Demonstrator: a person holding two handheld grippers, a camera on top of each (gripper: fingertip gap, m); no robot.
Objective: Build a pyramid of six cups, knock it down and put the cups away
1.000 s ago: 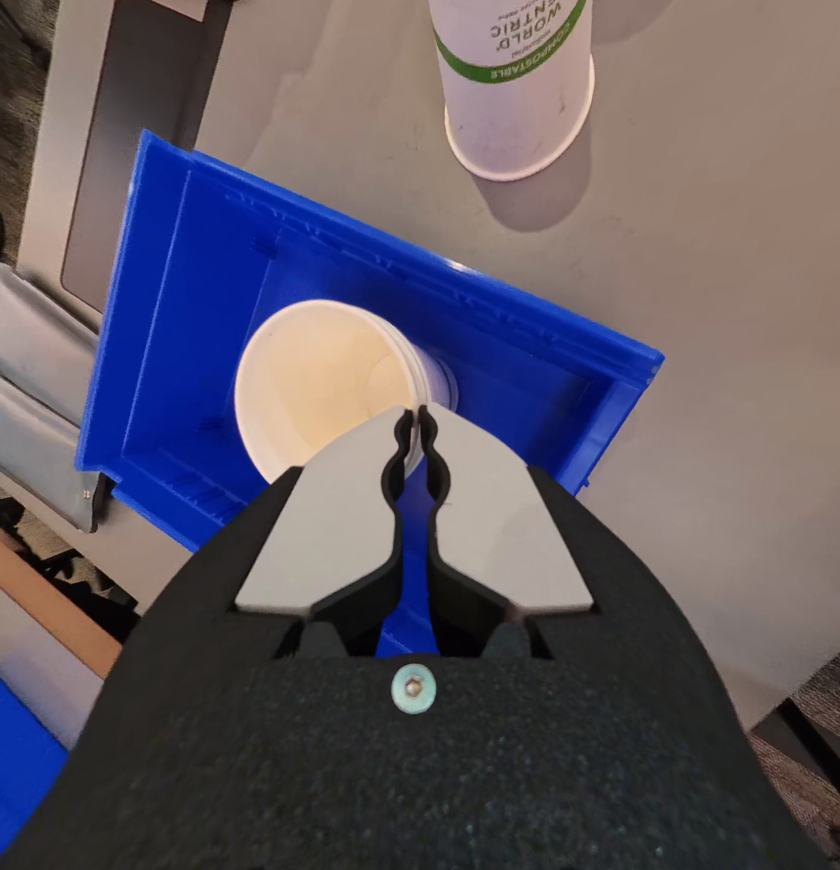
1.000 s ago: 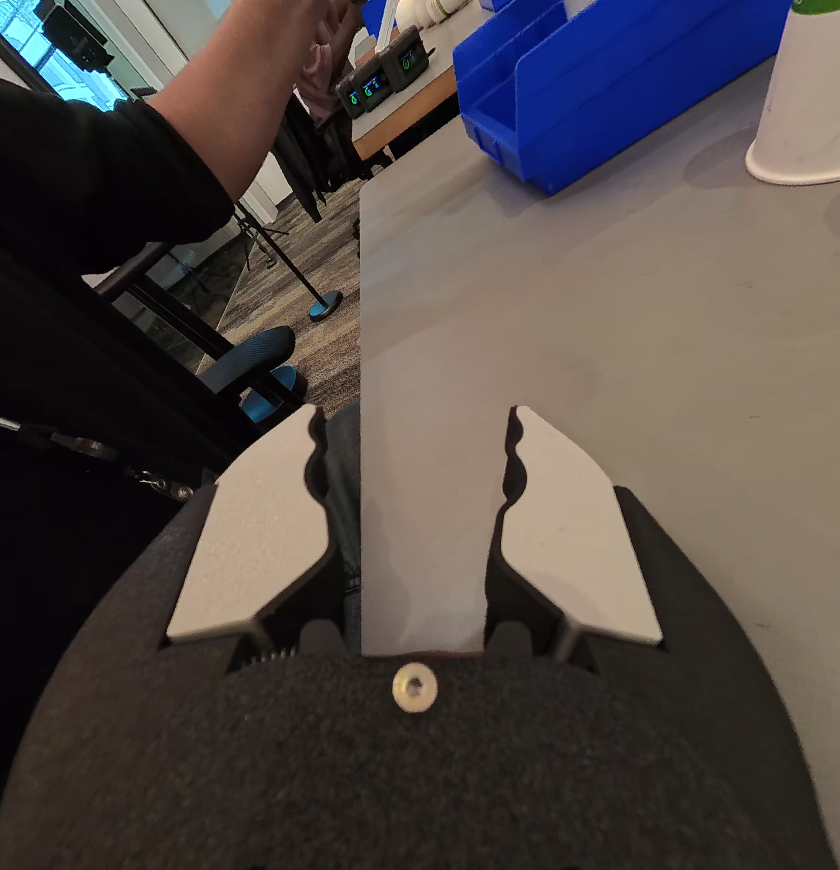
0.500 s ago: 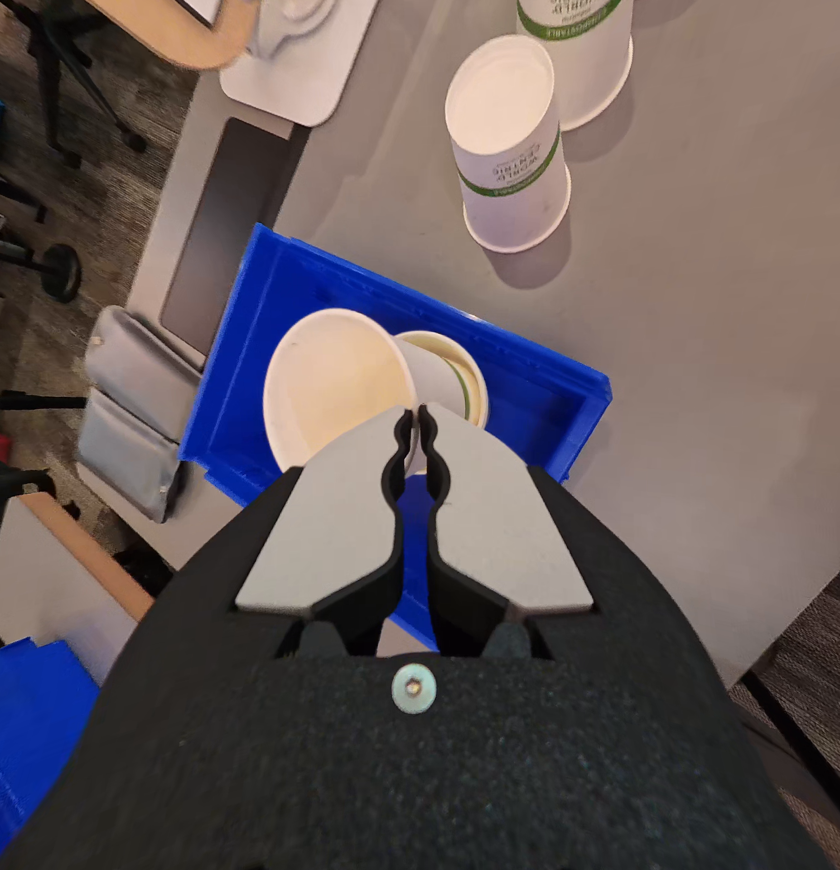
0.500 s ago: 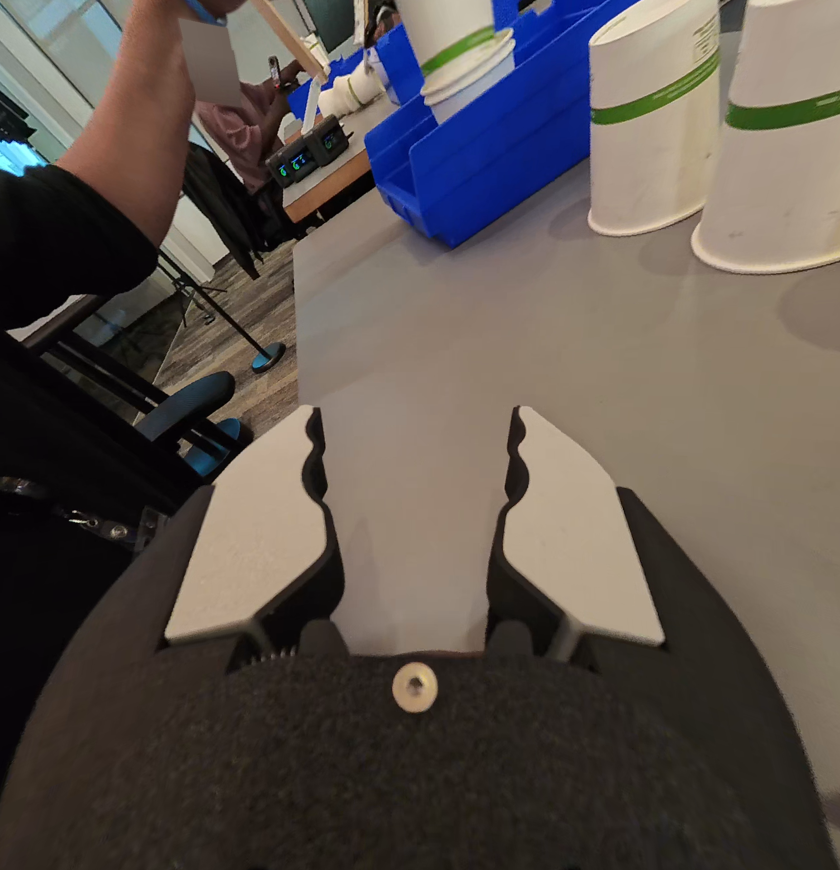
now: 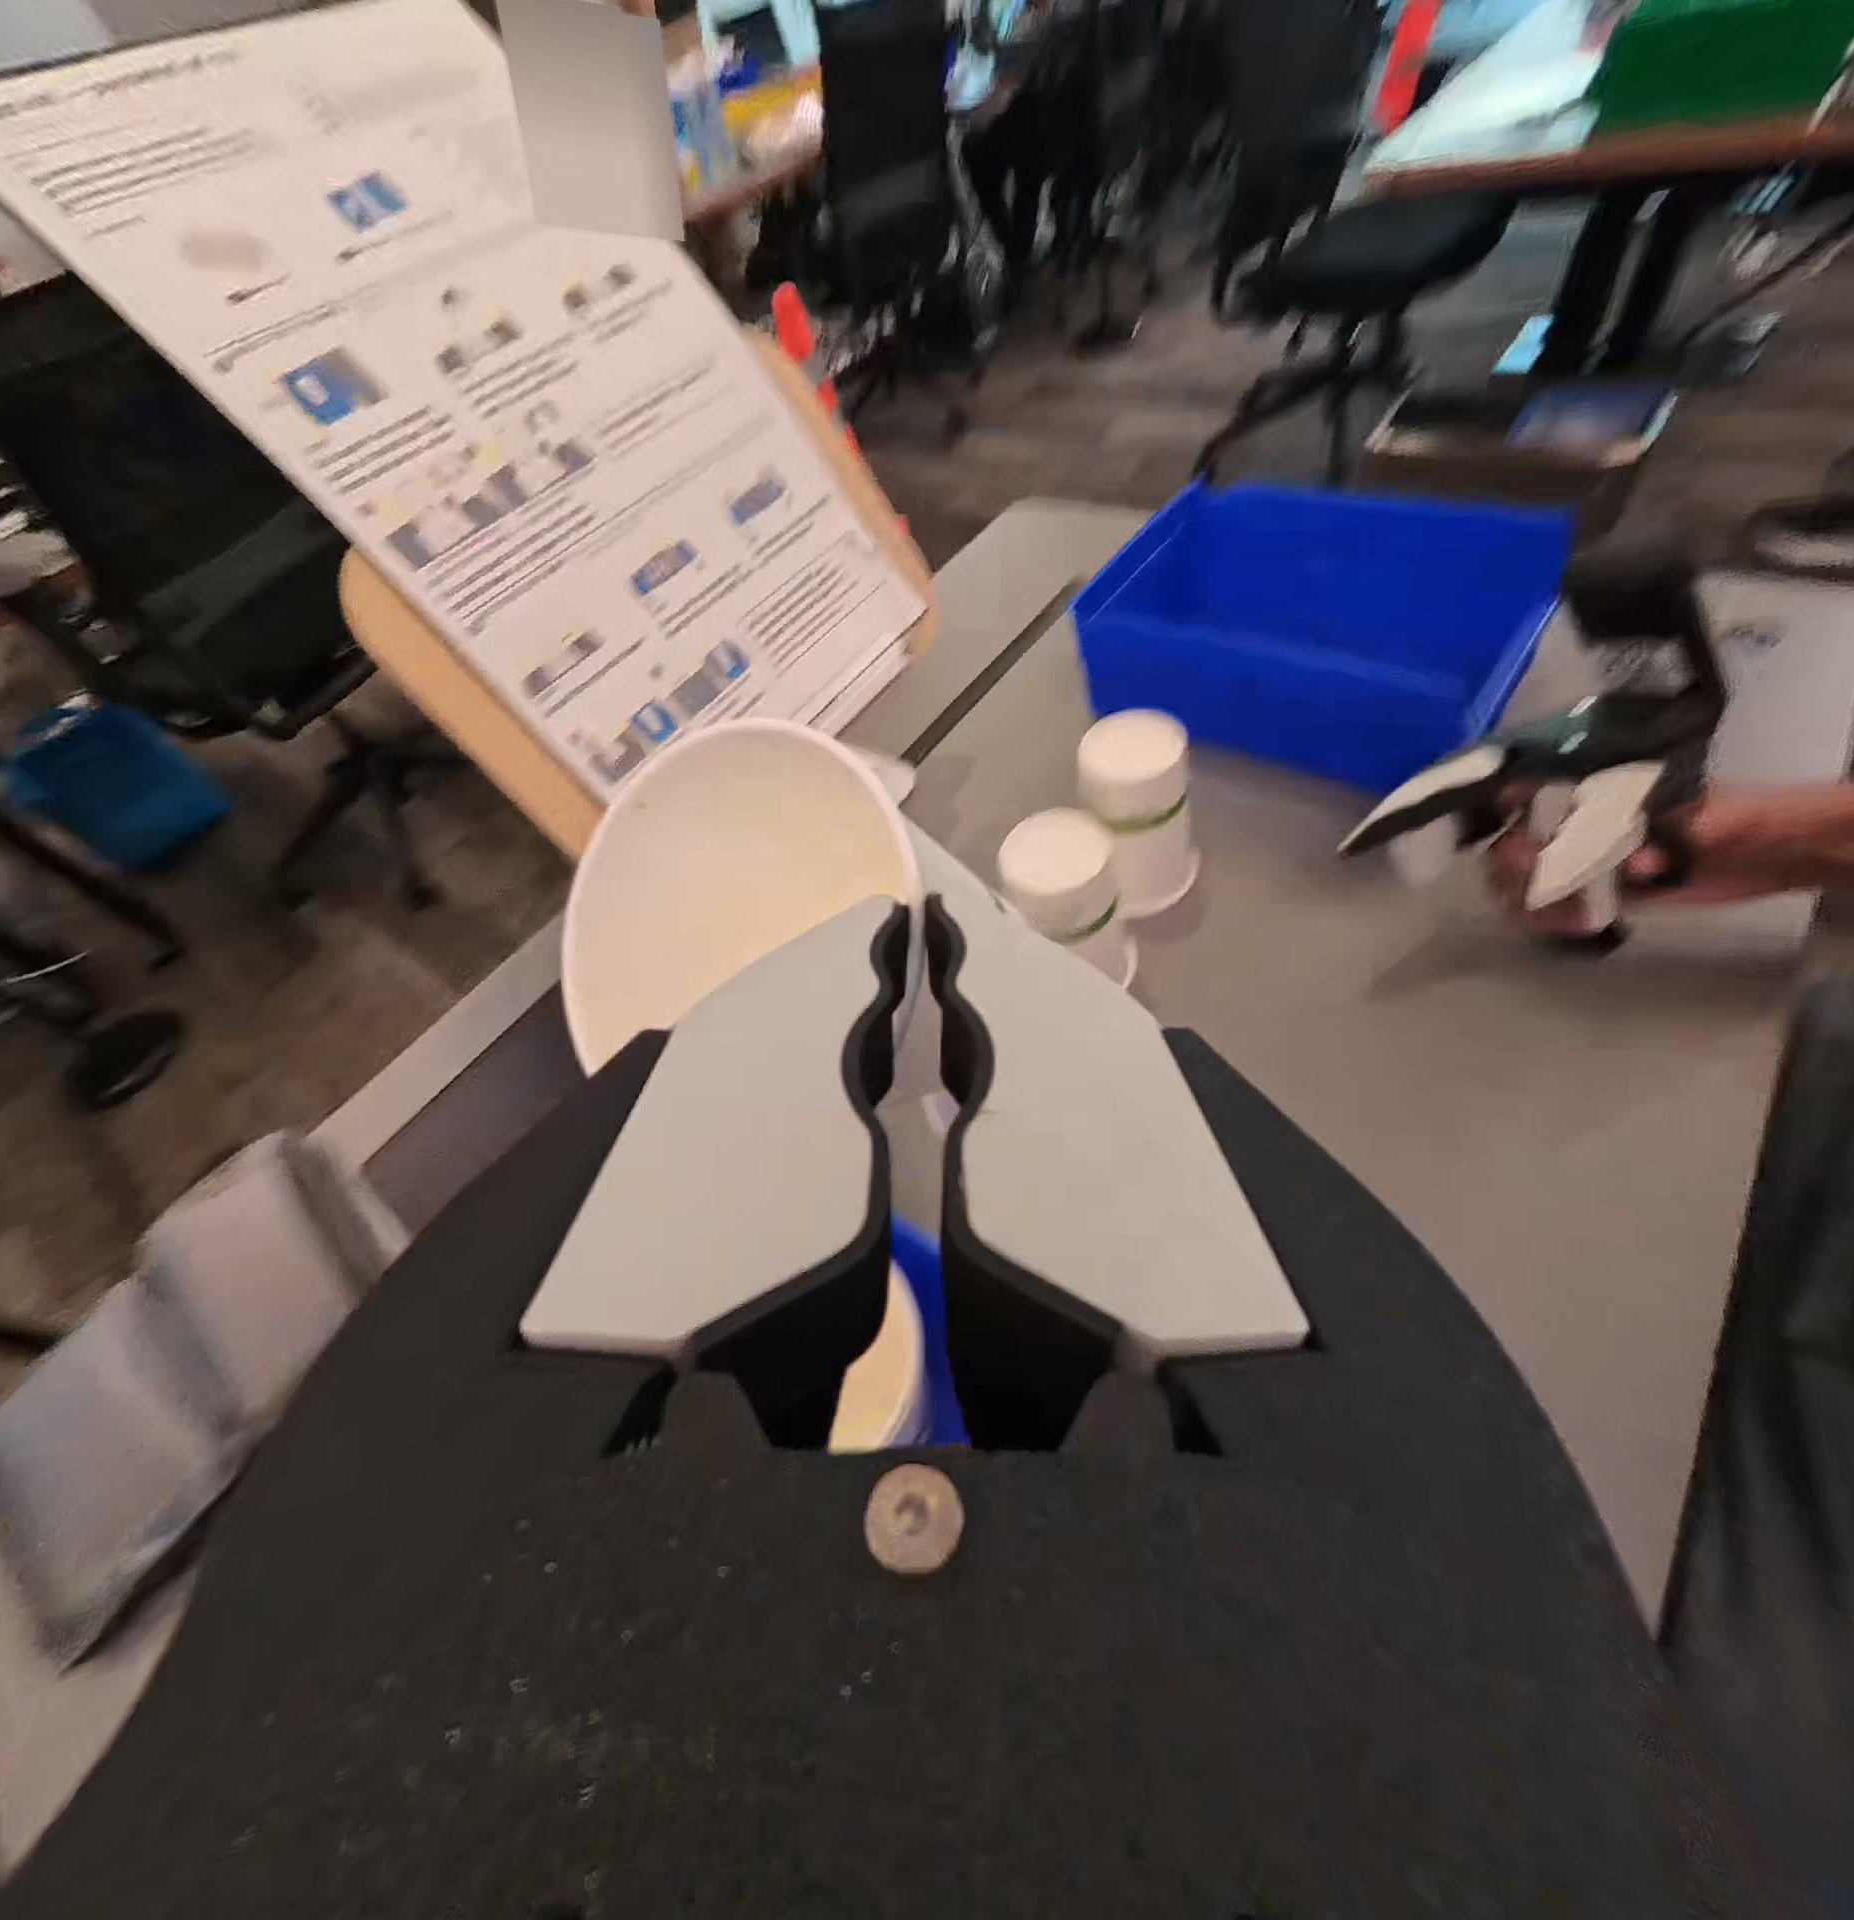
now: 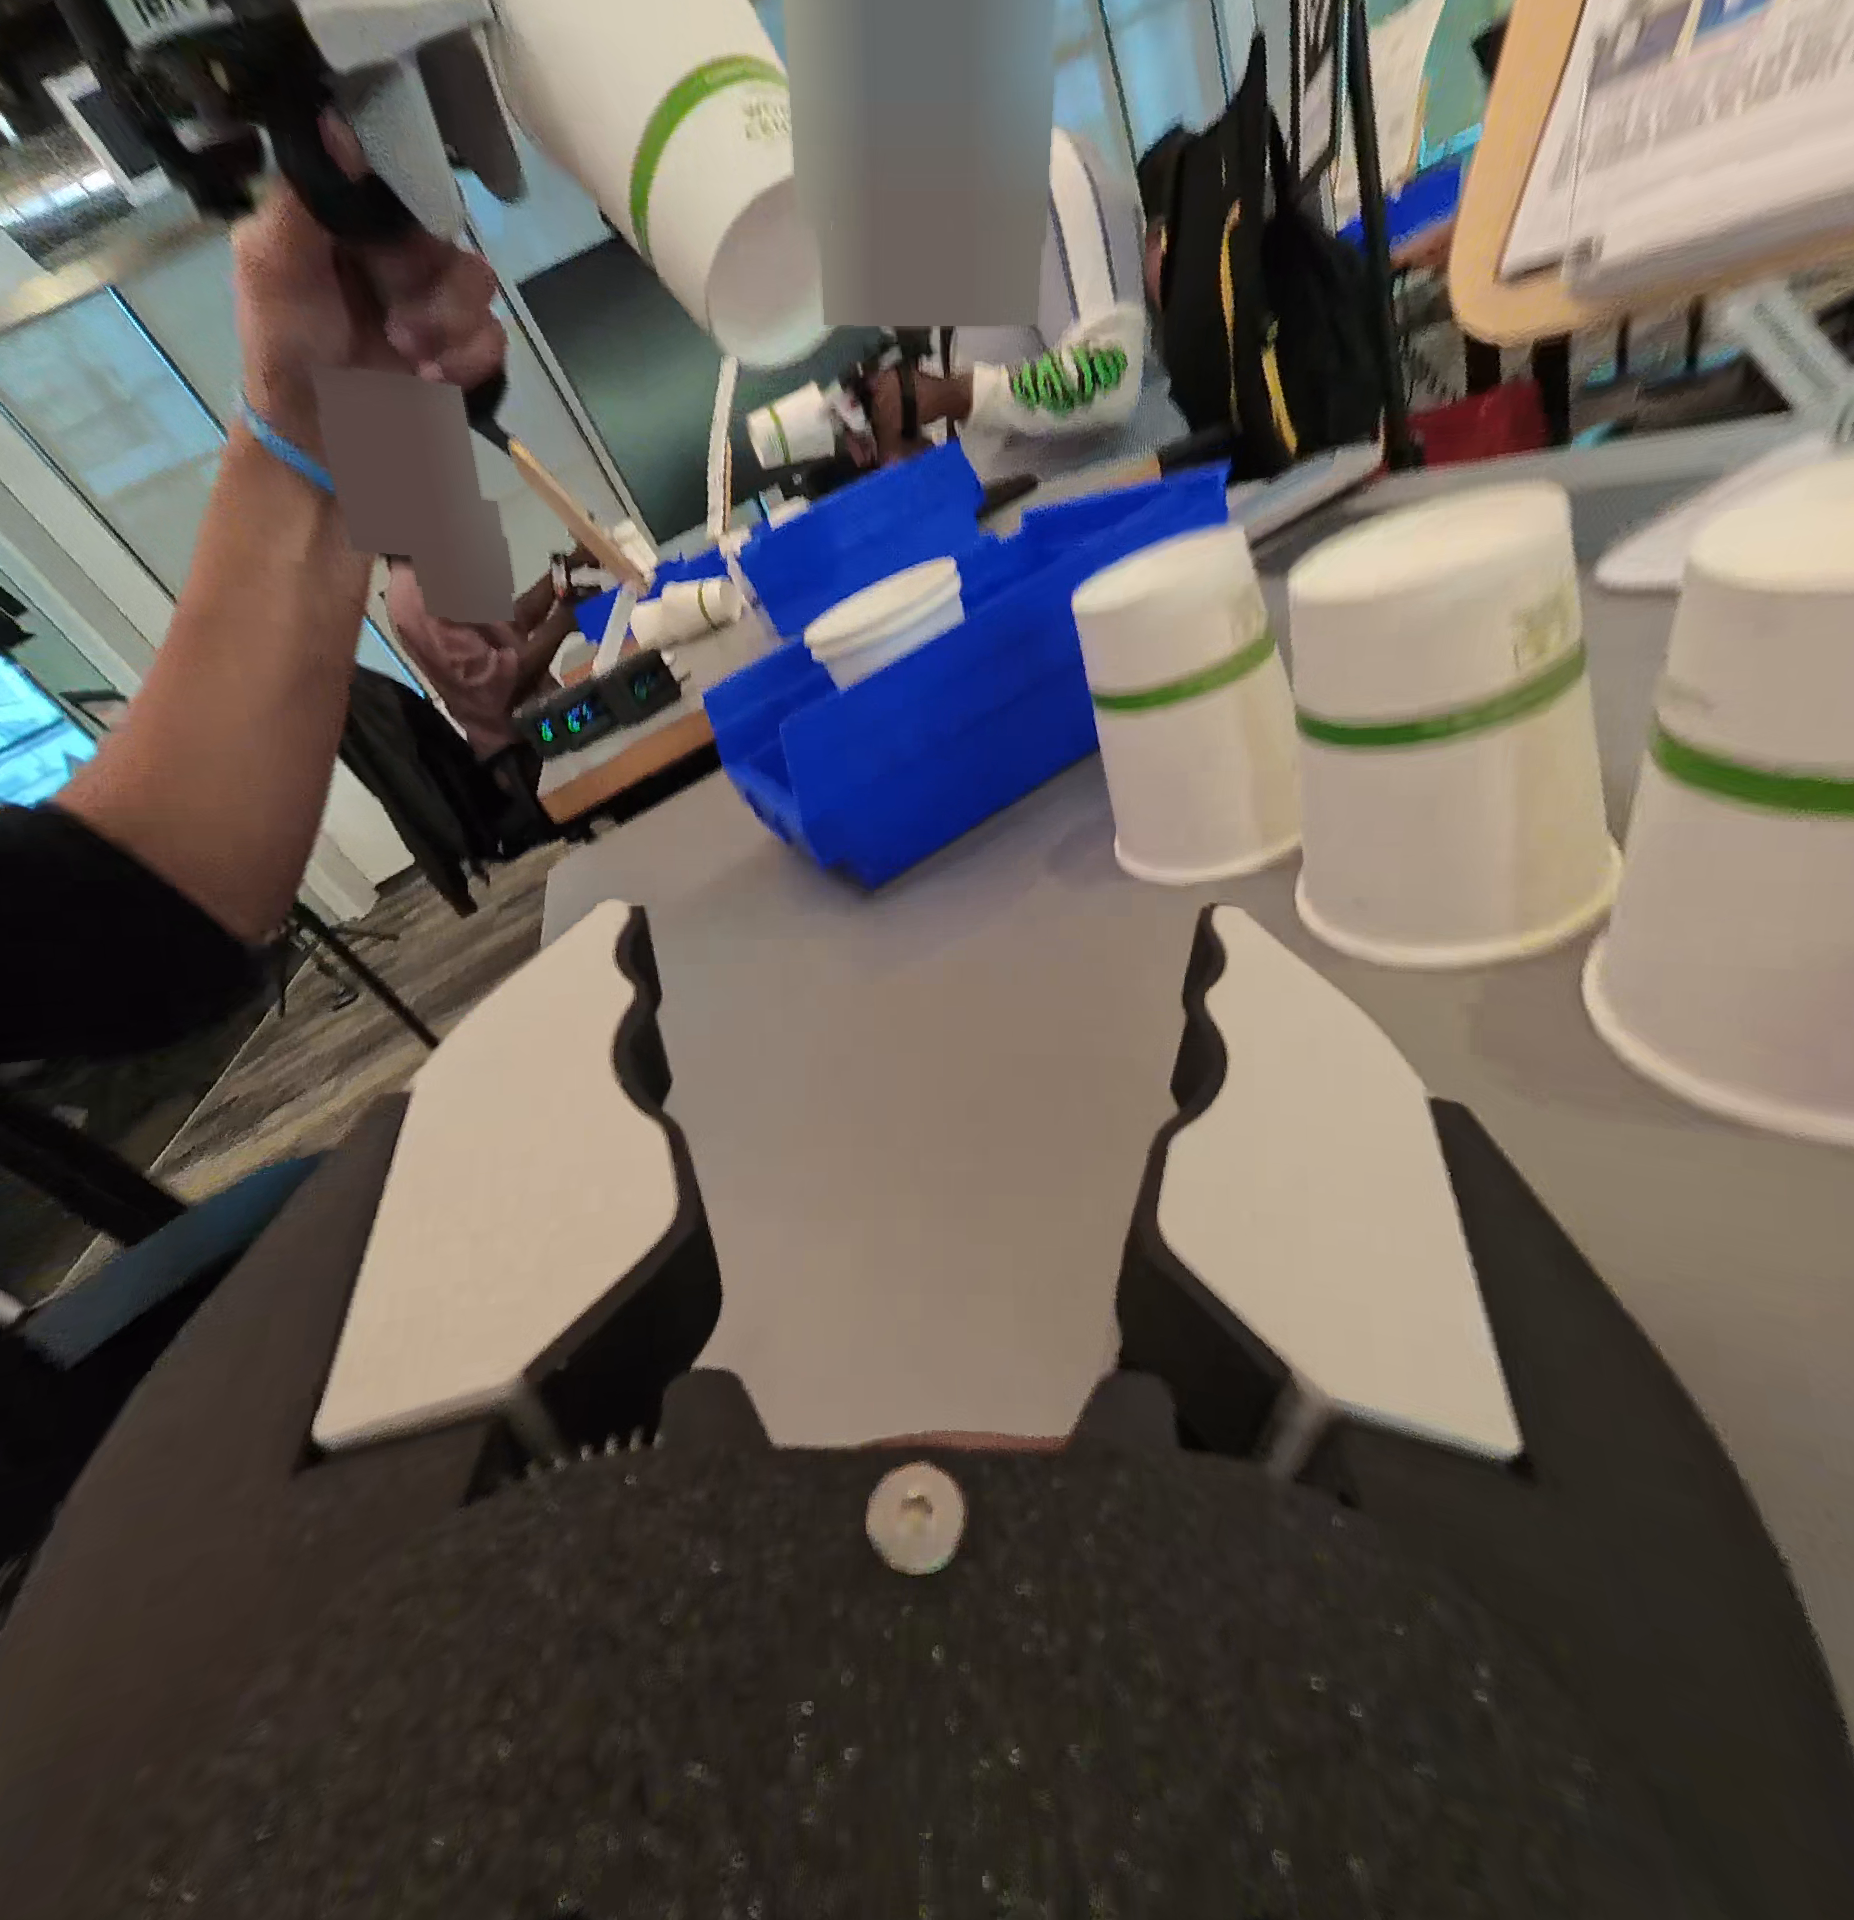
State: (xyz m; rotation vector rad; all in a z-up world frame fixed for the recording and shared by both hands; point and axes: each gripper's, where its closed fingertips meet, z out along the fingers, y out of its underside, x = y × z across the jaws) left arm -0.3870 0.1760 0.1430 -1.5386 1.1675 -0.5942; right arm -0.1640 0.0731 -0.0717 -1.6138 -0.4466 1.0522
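White paper makes up the cup (image 5: 736,873) that the left tool (image 5: 918,920) pinches by its rim wall, fingers pressed together on it, mouth turned toward the camera. In the right wrist view this cup (image 6: 684,156) hangs high in the air, tilted, with a green band around it. Three more cups stand upside down in a row on the grey desk (image 6: 902,1091): the nearest (image 6: 1775,831), the middle (image 6: 1442,727) and the farthest (image 6: 1183,707). Beside them a blue bin (image 6: 933,748) holds a stack of cups (image 6: 887,623). The right tool (image 6: 918,956) hovers low over the bare desk, fingers spread wide with nothing between them. A second blue bin (image 5: 1307,634) sits farther off.
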